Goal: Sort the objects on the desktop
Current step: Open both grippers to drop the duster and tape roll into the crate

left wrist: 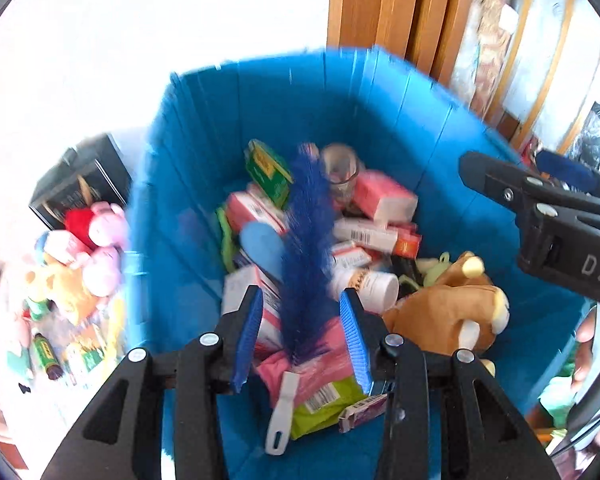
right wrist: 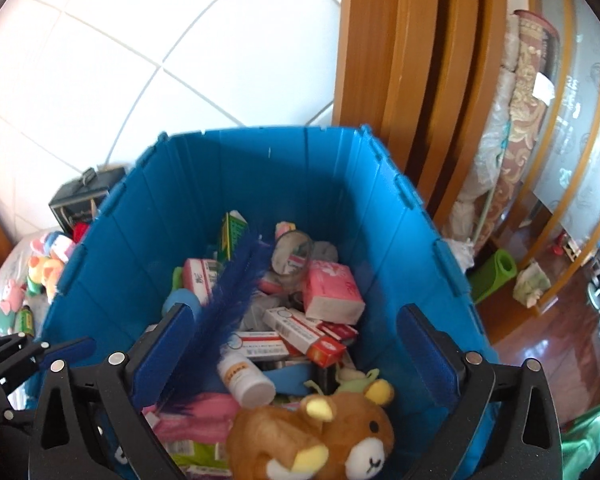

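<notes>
Your left tool [left wrist: 302, 338] hangs part open around the blue feather [left wrist: 306, 248], not gripping; only your wide-open, empty right tool [right wrist: 292, 344] shows the bear's [right wrist: 320, 436] face at 6 o'clock.

We find the blue bin [right wrist: 260, 184] open at the top, so a claw can drop in from above, but its tall walls close off every side. In the lower half of both frames the floor of it is crowded: a blue feather [left wrist: 304, 248] stands up mid-frame, boxes [right wrist: 332, 292] pile behind it, and the brown bear [right wrist: 320, 432] fills the near right corner.
</notes>
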### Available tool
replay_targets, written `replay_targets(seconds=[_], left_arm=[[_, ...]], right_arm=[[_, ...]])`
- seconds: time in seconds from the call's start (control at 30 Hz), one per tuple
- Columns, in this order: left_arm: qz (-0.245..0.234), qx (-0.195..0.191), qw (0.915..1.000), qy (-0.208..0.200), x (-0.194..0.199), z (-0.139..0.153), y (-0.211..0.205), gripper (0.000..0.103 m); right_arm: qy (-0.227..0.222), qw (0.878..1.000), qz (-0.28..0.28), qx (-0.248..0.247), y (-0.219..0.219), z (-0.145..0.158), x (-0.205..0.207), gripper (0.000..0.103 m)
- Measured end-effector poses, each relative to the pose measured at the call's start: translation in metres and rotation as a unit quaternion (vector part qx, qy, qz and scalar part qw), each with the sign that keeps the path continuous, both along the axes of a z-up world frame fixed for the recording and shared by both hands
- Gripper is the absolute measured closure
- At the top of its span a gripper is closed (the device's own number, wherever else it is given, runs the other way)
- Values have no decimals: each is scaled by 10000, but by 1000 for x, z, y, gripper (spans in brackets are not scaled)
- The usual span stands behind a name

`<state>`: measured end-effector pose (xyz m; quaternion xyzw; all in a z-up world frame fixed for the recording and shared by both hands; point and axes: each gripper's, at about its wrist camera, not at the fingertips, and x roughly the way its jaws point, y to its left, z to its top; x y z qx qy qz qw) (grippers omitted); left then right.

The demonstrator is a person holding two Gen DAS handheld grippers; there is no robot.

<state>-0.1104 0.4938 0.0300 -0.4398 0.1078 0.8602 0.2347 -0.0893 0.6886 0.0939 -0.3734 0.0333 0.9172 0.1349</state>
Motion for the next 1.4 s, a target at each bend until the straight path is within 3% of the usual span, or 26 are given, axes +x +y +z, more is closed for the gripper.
replay_targets(seconds=[0.07,0.2,0.33,0.5,0.63,0.93,1.4], left_arm=[[57,218,9985,490,20,13,-17,62],[319,540,9880,1409,56,30,-47,40],[479,951,9744,1982,84,41,-71,36],[720,1090,9690,2095,89,42,-88,36],[504,1204,9753,1780,90,35,-93,36],[484,975,9769,1839,105,29,-95,36],[450,1066,9743,1932,116,31,-97,36]], right_arm=[[210,9998,-1,3,-7,9,19,0],[629,9980,35,-103,-24,16,55,0],[948,9954,-81,-56,-39,15,86,0],[1284,9909,-363,165,-56,10,117,0],[1494,9878,-356,264,-68,4,131,0],[1363,9900,-374,10,-68,-9,136,0],[1330,9904,-369,-93,-64,-14,142,0]])
